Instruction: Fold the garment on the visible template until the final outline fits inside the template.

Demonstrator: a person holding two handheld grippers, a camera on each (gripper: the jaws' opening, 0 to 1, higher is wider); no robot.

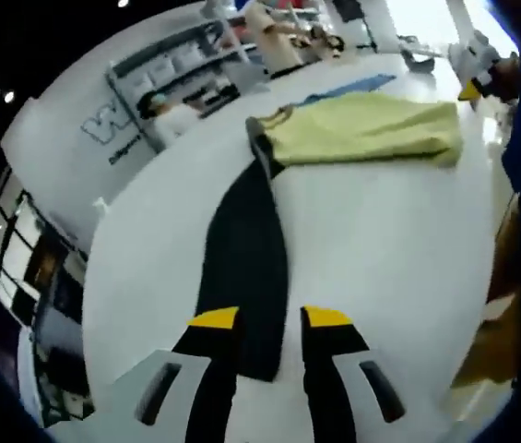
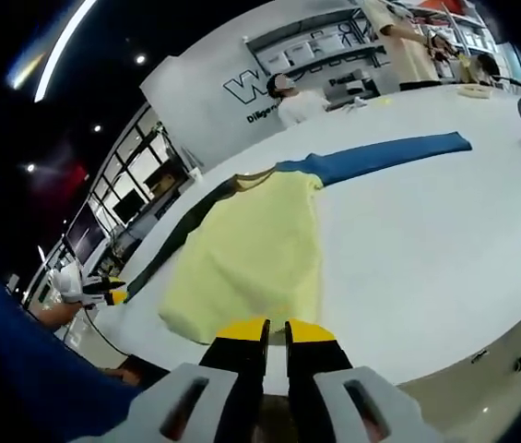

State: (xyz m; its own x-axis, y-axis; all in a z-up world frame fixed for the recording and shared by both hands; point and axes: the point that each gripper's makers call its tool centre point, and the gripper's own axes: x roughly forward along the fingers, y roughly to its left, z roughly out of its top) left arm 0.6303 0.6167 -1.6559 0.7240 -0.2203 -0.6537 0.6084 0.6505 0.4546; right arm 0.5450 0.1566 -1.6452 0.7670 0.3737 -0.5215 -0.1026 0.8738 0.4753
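Observation:
A pale yellow garment [image 1: 361, 129] lies folded on the white table [image 1: 380, 258], in the corner where a dark template strip [image 1: 242, 268] meets a blue strip [image 1: 352, 88]. My left gripper [image 1: 271, 318] hovers open over the near end of the dark strip, far from the garment. In the right gripper view the garment [image 2: 251, 254] spreads just ahead of my right gripper [image 2: 275, 329], whose yellow-tipped jaws stand close together at its near edge with no cloth seen between them. The blue strip [image 2: 380, 152] runs off to the right and the dark strip [image 2: 182, 231] to the left.
The right gripper [image 1: 474, 78] shows beyond the garment's far end, and the left gripper [image 2: 89, 286] at the table's left edge. People stand at shelves behind the table. The table edge [image 2: 444, 355] runs close on the right. A brown object [image 1: 491, 341] sits off the table.

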